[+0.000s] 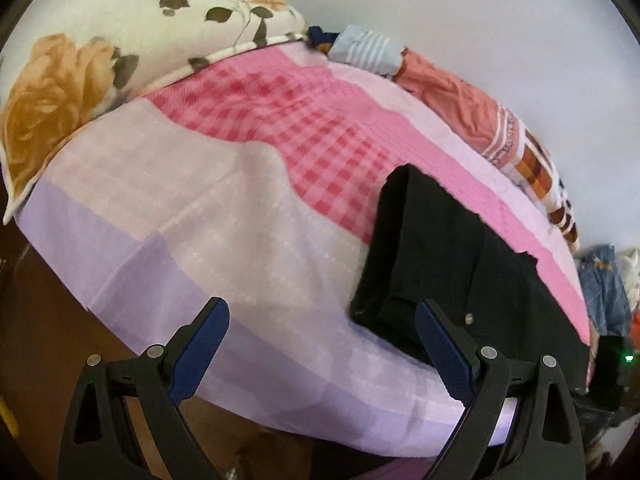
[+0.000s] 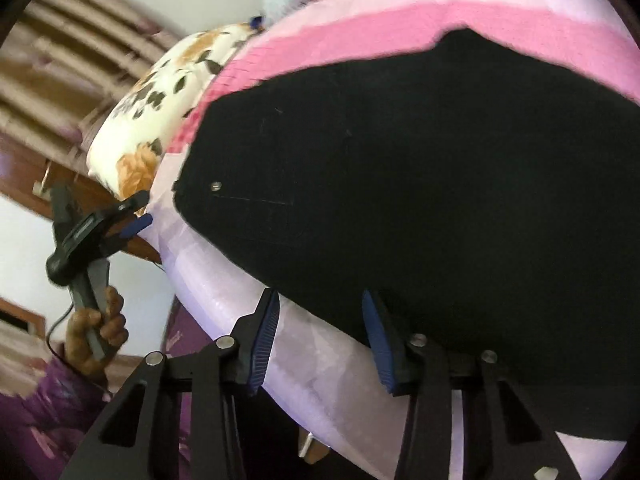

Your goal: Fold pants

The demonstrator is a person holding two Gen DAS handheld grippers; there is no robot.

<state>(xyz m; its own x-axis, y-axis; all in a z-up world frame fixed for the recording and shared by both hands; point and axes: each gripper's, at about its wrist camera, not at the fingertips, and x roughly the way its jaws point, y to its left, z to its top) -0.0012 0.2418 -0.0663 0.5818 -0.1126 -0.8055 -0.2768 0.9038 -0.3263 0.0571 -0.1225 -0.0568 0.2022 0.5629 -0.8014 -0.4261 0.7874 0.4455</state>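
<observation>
Black pants [image 1: 436,264] lie on a pink and lilac bedsheet [image 1: 208,208], folded into a flat stack near the bed's front edge. A small metal button [image 2: 216,186] shows on them. My left gripper [image 1: 322,320] is open and empty, just left of the pants' near corner above the sheet. In the right wrist view the pants [image 2: 420,160] fill the frame. My right gripper [image 2: 320,312] is open and empty at the pants' near edge. The left gripper [image 2: 140,210] also shows in that view, held in a hand off the bed's edge.
A floral pillow [image 1: 100,52] lies at the bed's far left. Folded clothes [image 1: 460,96] in orange, blue and plaid lie along the far edge by the wall. More clothes [image 1: 608,284] are heaped at the right. The brown wooden bed frame [image 1: 52,328] runs below.
</observation>
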